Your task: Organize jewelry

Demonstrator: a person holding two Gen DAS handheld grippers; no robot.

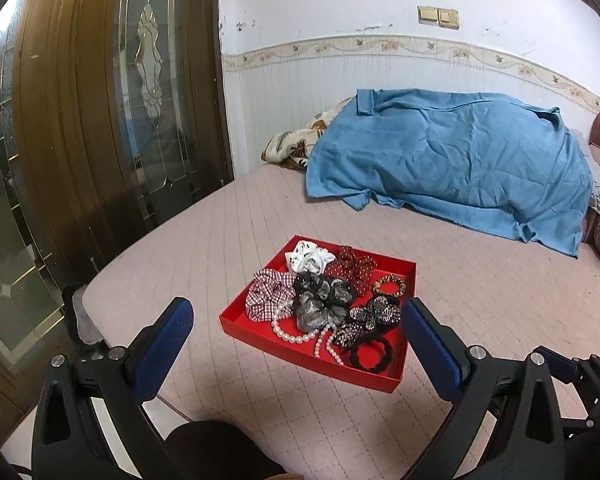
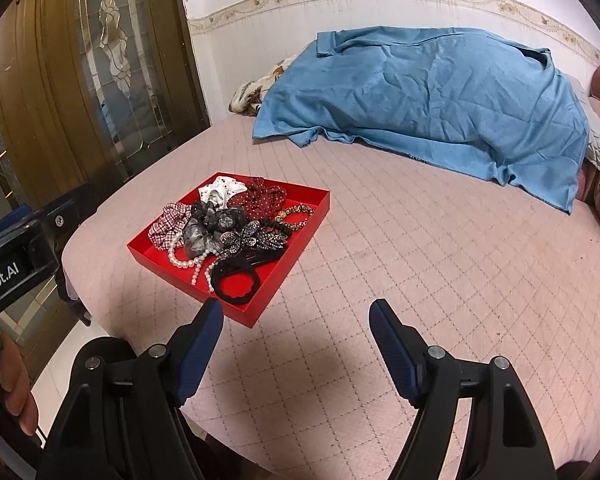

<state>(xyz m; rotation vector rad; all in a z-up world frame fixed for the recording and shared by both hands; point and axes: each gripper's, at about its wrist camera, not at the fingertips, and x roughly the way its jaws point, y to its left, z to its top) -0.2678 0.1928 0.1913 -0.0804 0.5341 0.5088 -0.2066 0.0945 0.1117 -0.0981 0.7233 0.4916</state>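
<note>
On the bed, the left gripper hovers with jaws spread wide and empty, framing the red tray. Everything lies heaped inside it: checked scrunchie, pearl string, grey scrunchie, beaded clip, black hair tie. The right gripper hovers just right of the tray, jaws released, empty. Such a pile fits either gathering done or sorting ahead.

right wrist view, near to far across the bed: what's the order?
right gripper → black hair tie → pearl strand → white dotted scrunchie → blue cloth, all on the pink quilted bed.
</note>
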